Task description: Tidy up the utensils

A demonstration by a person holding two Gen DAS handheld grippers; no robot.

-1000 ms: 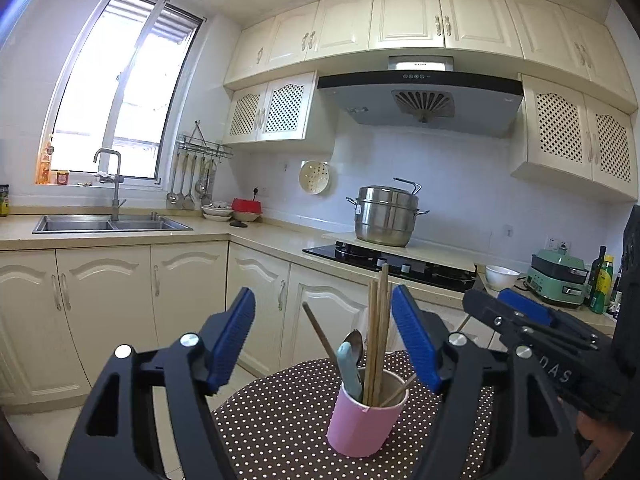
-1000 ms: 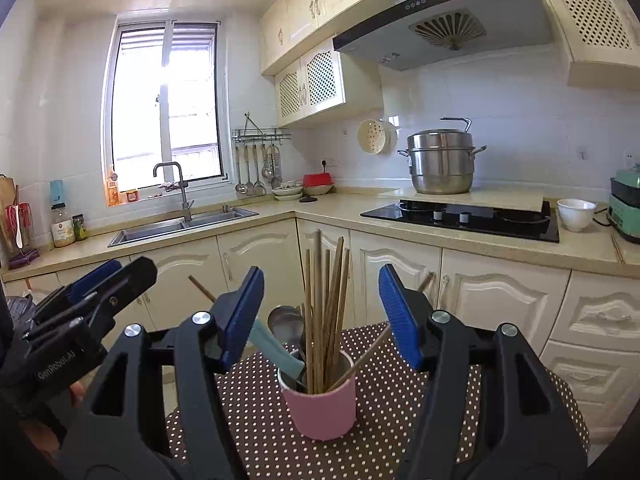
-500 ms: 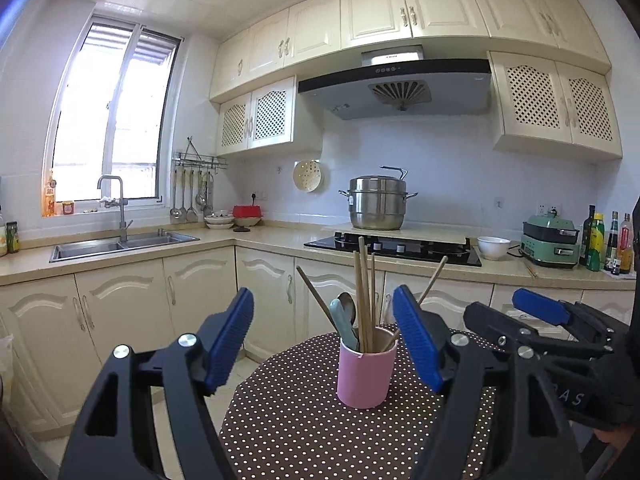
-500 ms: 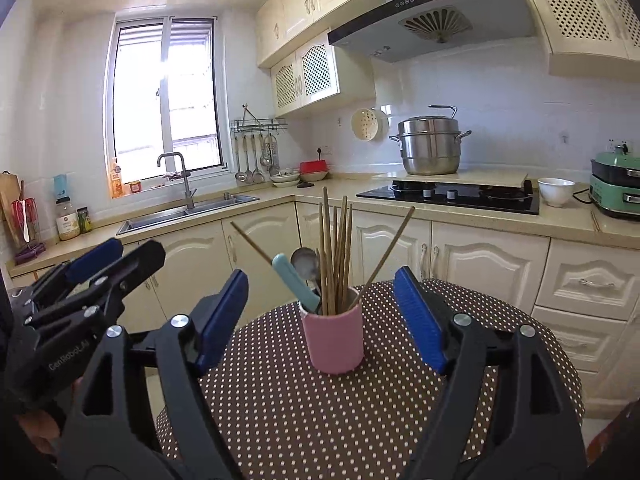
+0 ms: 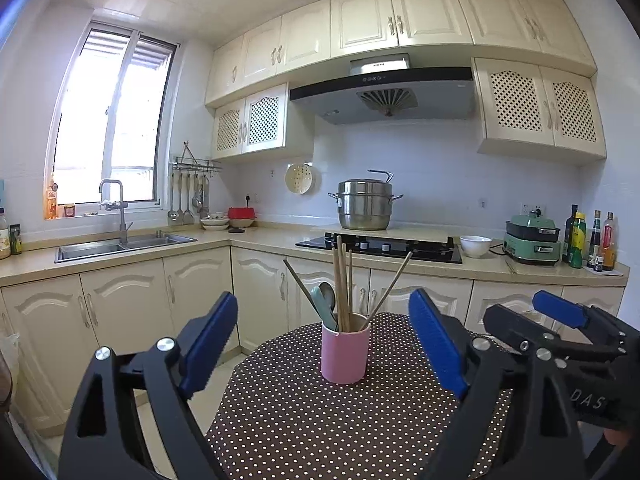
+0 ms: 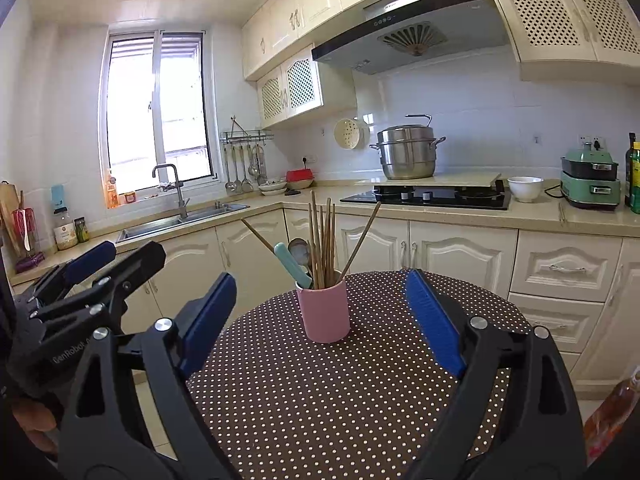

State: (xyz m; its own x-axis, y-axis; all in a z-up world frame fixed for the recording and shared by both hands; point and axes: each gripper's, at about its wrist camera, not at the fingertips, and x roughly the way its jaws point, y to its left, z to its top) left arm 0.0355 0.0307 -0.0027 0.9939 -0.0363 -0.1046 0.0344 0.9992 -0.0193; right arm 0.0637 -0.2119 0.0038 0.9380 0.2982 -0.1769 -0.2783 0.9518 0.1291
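Observation:
A pink cup point(image 5: 345, 354) stands upright on the brown polka-dot round table point(image 5: 300, 428); it also shows in the right wrist view point(image 6: 323, 310). It holds several wooden chopsticks point(image 5: 342, 280), a teal-handled utensil point(image 5: 323, 307) and a metal spoon point(image 6: 299, 249). My left gripper point(image 5: 324, 344) is open and empty, well back from the cup. My right gripper point(image 6: 320, 320) is open and empty, also back from the cup. Each gripper shows at the side of the other's view: the right one point(image 5: 560, 328) and the left one point(image 6: 96, 276).
Cream kitchen cabinets point(image 5: 120, 312) and a counter run behind the table. A sink point(image 5: 120, 244) is at left, a hob with a steel pot point(image 5: 365, 206) in the middle, a white bowl point(image 5: 475, 246) and green appliance point(image 5: 532, 236) at right.
Both grippers have pulled back and up from the cup, which now looks smaller and farther away. Both stay open and empty. The cup and utensils have not moved.

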